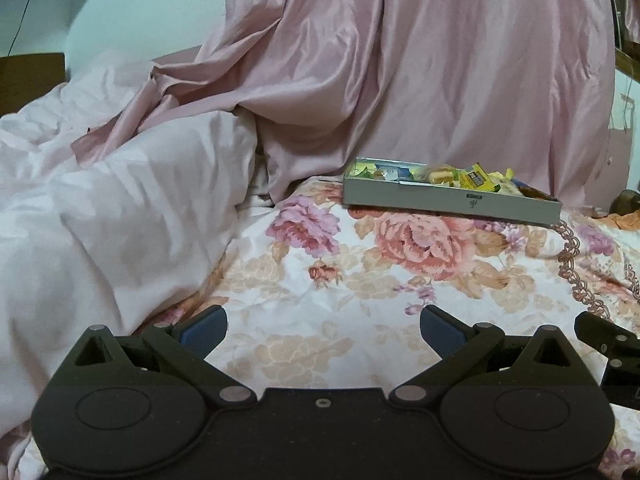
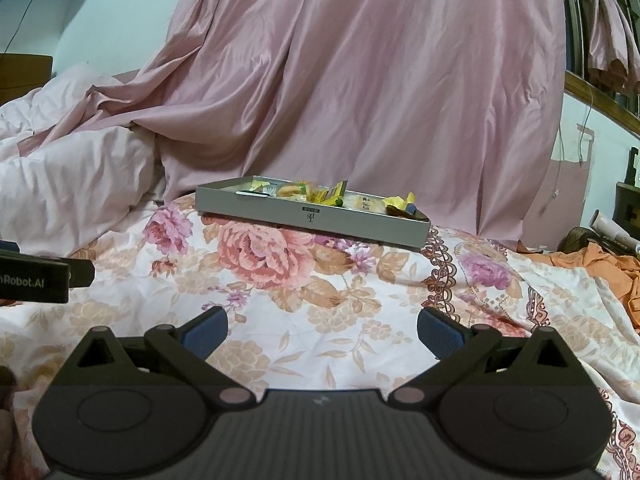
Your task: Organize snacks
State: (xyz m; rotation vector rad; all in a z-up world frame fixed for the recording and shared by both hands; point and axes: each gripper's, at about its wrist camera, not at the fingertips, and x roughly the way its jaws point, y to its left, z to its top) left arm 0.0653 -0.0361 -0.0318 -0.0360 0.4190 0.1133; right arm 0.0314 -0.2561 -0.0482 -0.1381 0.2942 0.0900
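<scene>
— On the flowered bedspread (image 2: 328, 344), where do the snacks (image 2: 320, 194) lie?

— Gathered in a shallow grey box (image 2: 312, 216) at the far side, just in front of the pink curtain (image 2: 360, 80). No wrapper shows loose on the cloth, so they already lie together in one place — whether they need sorting inside the box, I cannot tell from this low angle.

— And the grippers?

— Both low over the bedspread, near the viewer and well apart from the box. The left gripper (image 1: 323, 330) has its blue pads spread wide with nothing between them; the right gripper (image 2: 322, 330) stands the same. I judge that wide stance fits either readiness to reach or having let go.

— Does one view add anything?

— The right wrist view faces the box more squarely and shows an orange cloth (image 2: 604, 276) off to the right, plus the side of the left gripper at its left edge. The left wrist view shows more of the rumpled white quilt (image 1: 120, 208) beside the box and catches a corner of the right gripper at its right edge.
</scene>
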